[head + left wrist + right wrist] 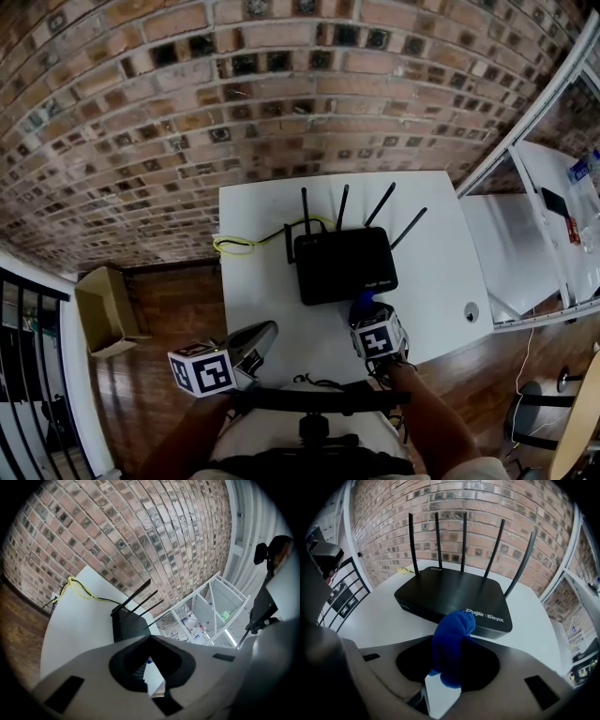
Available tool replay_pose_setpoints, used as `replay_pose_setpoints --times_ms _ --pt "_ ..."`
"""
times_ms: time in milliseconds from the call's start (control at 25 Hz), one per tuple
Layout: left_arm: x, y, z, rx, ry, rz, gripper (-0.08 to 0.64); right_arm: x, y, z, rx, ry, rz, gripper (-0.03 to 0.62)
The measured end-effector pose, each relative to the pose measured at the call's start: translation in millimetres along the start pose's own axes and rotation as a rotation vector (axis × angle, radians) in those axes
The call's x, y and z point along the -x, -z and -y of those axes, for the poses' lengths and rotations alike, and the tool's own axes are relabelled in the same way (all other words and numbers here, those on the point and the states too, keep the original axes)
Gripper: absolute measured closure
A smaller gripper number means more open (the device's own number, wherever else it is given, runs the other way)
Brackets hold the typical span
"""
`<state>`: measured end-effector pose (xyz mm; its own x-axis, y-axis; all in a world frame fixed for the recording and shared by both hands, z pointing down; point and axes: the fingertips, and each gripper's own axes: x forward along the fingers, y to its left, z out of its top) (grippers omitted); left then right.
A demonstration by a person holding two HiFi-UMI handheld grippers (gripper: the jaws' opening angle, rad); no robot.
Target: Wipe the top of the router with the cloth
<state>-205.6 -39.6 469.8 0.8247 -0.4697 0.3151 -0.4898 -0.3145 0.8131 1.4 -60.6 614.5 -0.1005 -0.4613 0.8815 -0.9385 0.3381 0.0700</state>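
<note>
A flat, matte black router [342,264] with thin rod antennas sits mid-frame on the smooth white desk [262,291]. The right tool [454,637] is clamped on a fuzzy blue cloth [447,663], bunched into a roll at the router's near edge; whether the two touch is hard to make out. The left tool [150,638], lower left, is closed and empty, its tips meeting. A yellow cable [236,246] loops at the desk's left edge.
</note>
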Motion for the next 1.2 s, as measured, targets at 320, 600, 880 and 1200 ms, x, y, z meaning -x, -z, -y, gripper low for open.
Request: replay_pose_setpoints --times_ms 320,600,880,1200 --pt "16.5 3.9 -1.9 0.009 0.005 0.012 0.535 -0.7 -16.0 -43.6 0.092 -0.022 0.018 0.449" --pt "22.5 6.5 -2.9 0.006 0.010 0.012 0.535 -2.9 -24.2 -80.9 0.142 -0.076 0.023 0.449" --pt "26.2 6.5 -6.3 0.011 0.002 0.017 0.535 -4.2 -27.9 -94.6 0.161 -0.089 0.023 0.448" --pt "24.6 6.4 -8.7 0.015 0.002 0.022 0.535 -5.0 -34.2 -110.6 0.181 -0.114 0.037 0.449"
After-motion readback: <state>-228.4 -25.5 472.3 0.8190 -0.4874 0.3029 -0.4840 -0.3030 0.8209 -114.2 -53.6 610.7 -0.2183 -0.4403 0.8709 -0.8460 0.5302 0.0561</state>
